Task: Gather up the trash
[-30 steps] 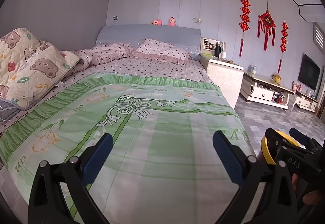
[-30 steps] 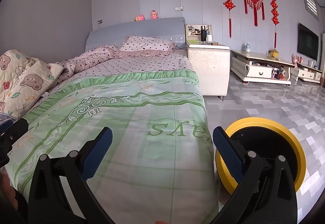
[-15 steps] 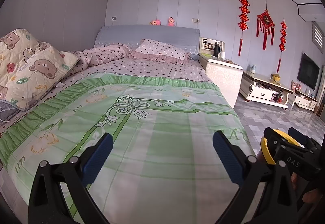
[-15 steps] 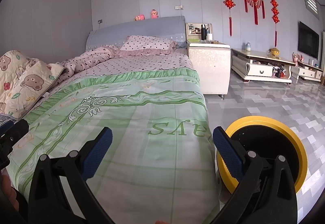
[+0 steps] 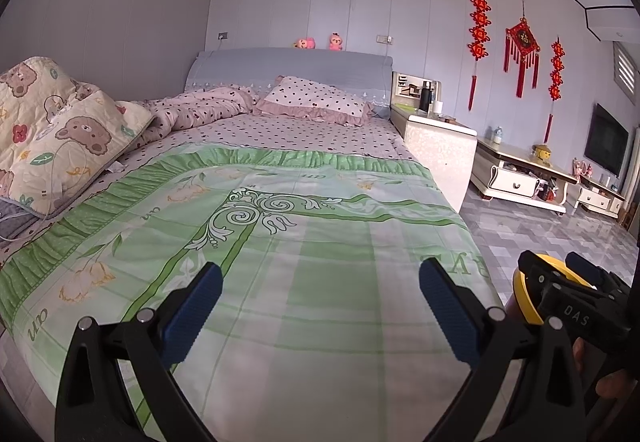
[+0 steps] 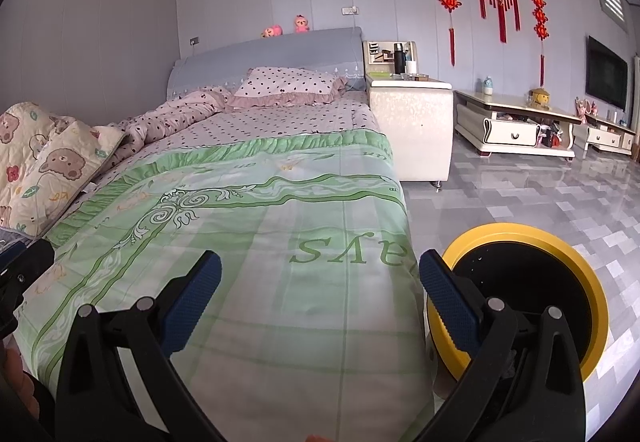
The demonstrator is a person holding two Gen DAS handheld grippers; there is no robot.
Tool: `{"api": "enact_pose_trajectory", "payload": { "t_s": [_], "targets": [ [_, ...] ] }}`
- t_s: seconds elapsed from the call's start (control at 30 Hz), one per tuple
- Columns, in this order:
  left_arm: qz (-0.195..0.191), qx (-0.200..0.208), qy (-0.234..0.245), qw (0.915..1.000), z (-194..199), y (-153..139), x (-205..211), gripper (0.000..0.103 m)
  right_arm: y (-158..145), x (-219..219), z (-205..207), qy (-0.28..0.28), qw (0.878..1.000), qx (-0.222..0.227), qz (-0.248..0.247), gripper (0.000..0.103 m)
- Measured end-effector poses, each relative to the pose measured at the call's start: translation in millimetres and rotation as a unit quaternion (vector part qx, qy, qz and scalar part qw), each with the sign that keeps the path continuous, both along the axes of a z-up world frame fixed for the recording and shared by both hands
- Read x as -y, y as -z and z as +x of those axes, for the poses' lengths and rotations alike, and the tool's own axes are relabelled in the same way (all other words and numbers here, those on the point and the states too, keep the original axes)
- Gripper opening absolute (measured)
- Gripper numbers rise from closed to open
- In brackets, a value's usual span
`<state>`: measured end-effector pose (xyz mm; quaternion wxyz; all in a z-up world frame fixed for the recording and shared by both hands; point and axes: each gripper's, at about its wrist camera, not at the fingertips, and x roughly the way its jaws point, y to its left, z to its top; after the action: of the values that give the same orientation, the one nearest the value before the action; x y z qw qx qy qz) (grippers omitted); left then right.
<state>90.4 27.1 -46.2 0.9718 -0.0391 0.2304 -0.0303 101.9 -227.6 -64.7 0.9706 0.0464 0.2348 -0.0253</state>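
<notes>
A round bin with a yellow rim [image 6: 560, 242] and black inside stands on the floor at the bed's right front corner; its rim also shows in the left wrist view [image 5: 520, 290], behind the right gripper's body. My left gripper [image 5: 320, 302] is open and empty above the green bed sheet [image 5: 320, 242]. My right gripper [image 6: 320, 298] is open and empty above the sheet's right edge [image 6: 360, 242], with its right finger just left of the bin. No piece of trash shows on the bed in either view.
A bear-print quilt [image 5: 60, 137] and a dotted duvet lie along the bed's left side, and a dotted pillow [image 5: 316, 101] by the headboard. A white bedside cabinet [image 6: 412, 121] and a low TV stand [image 6: 516, 125] line the right wall over a glossy tiled floor.
Both views have shifted only slightly. Both grippers stay open and empty over the foot of the bed.
</notes>
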Motion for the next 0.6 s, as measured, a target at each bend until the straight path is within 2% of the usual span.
{"api": "enact_pose_trajectory", "payload": {
  "t_s": [0.6],
  "targets": [
    [0.002, 0.0, 0.001, 1.0, 0.2, 1.3, 0.5, 0.095, 1.6, 0.3, 0.0, 0.004, 1.0, -0.002, 0.001, 0.095]
  ]
}}
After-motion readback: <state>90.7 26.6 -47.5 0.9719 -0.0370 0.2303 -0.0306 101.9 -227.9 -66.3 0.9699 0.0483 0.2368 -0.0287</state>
